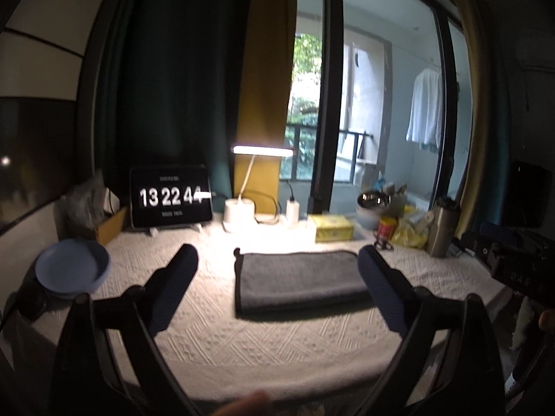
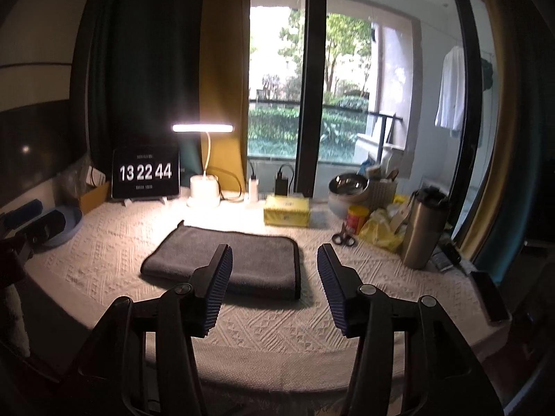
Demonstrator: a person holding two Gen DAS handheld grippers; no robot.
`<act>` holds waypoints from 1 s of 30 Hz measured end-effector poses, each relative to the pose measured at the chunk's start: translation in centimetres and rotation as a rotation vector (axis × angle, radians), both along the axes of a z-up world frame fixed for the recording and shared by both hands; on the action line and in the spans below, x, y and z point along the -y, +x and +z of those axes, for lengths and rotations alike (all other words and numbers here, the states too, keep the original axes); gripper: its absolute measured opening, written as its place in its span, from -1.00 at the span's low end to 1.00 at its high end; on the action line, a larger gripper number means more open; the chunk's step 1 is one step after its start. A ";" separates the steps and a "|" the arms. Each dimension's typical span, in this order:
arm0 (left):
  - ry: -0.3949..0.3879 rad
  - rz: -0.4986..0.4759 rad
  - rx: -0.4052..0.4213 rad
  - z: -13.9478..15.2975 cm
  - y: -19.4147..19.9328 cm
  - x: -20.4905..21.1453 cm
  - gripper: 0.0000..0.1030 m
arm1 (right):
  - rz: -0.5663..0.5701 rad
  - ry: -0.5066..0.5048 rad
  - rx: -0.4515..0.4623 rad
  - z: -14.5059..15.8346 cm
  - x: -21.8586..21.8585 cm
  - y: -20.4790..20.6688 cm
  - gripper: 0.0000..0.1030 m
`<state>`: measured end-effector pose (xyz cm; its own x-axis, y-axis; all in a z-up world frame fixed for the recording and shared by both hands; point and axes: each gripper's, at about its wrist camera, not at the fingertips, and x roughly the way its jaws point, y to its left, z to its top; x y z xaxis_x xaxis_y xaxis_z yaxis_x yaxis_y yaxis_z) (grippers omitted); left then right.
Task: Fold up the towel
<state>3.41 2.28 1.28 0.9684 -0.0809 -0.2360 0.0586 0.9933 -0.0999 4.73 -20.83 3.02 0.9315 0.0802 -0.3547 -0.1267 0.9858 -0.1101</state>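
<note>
**Folded towel on the surface, both tools released**

Lying flat near the middle of the surface (image 2: 263,326), the grey towel (image 2: 239,261) is folded into a neat rectangle with a dark trimmed edge along 1 side. The left tool (image 1: 277,267) hangs above the near edge with its fingers (image 1: 173,287) spread wide, holding nothing; the towel shows between them. The right tool (image 2: 274,277) is likewise released, its left finger overlapping the towel's near edge in view, though I cannot tell whether it touches. Along the far edge stand a clock (image 2: 145,172) reading 13 22 44, a lit lamp (image 2: 204,190), a yellow box (image 2: 286,211), a red can (image 2: 357,220) and a steel bottle (image 2: 425,228). Scissors (image 2: 343,237) lie near the can. A blue bowl (image 1: 73,267) sits at the left edge.
</note>
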 end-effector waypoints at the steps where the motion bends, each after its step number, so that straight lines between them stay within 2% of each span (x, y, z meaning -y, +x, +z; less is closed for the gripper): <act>1: 0.000 0.000 0.019 0.3 -0.4 -0.1 0.91 | -0.002 0.002 0.016 0.5 0.1 -0.4 0.08; 5: 0.020 0.024 0.111 1.7 -2.3 0.1 0.98 | -0.004 0.003 0.057 1.6 0.3 -1.4 0.13; 8: 0.028 0.019 0.148 2.6 -3.1 0.0 0.98 | -0.006 0.004 0.085 2.3 0.5 -2.0 0.15; 17: 0.010 0.016 0.206 4.8 -3.6 -0.4 0.98 | -0.008 0.007 0.171 4.1 0.7 -3.8 0.23; 21: 0.015 0.032 0.234 5.0 -4.0 -0.3 0.98 | -0.005 0.008 0.181 4.3 0.7 -3.9 0.23; 30: 0.013 0.030 0.225 5.1 -4.1 -0.5 0.98 | 0.004 -0.001 0.174 4.1 0.3 -3.7 0.24</act>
